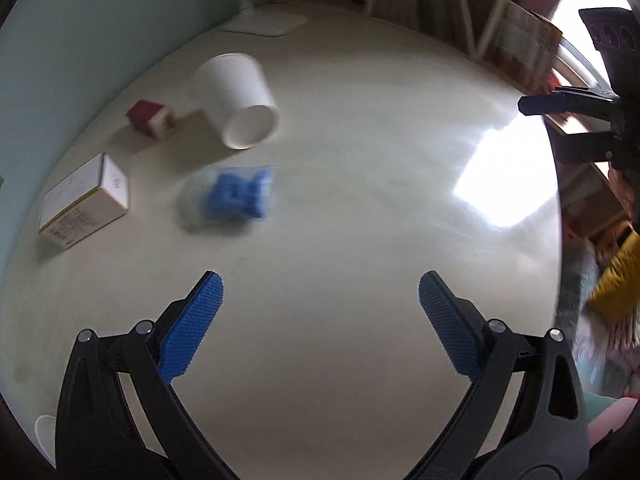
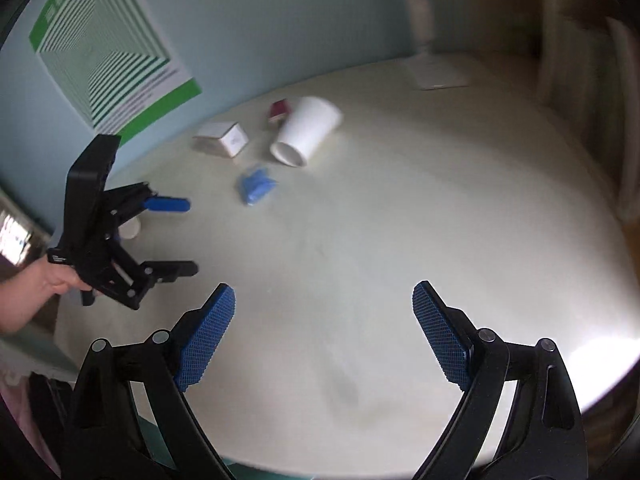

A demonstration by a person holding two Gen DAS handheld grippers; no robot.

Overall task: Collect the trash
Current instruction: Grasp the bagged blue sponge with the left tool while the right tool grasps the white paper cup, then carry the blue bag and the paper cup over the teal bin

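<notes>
Several pieces of trash lie at the far side of a round cream table (image 1: 360, 220). A white paper cup (image 1: 236, 98) (image 2: 308, 130) lies on its side. Beside it is a small red box (image 1: 148, 118) (image 2: 279, 110), and a white and yellow carton (image 1: 86, 200) (image 2: 224, 138) sits further left. Nearest me is a blue crumpled wrapper (image 1: 236, 196) (image 2: 256, 188). My left gripper (image 1: 320, 284) (image 2: 188, 236) hangs open and empty short of the wrapper. My right gripper (image 2: 324, 292) (image 1: 552, 128) is open and empty over bare table to the right.
A small white lid or cup (image 2: 130, 230) sits near the left table edge under the left gripper. A white flat sheet (image 2: 438, 74) lies at the far edge. A green striped poster (image 2: 108, 52) hangs on the blue wall. Shelves and clutter (image 1: 528, 48) stand beyond the table's right edge.
</notes>
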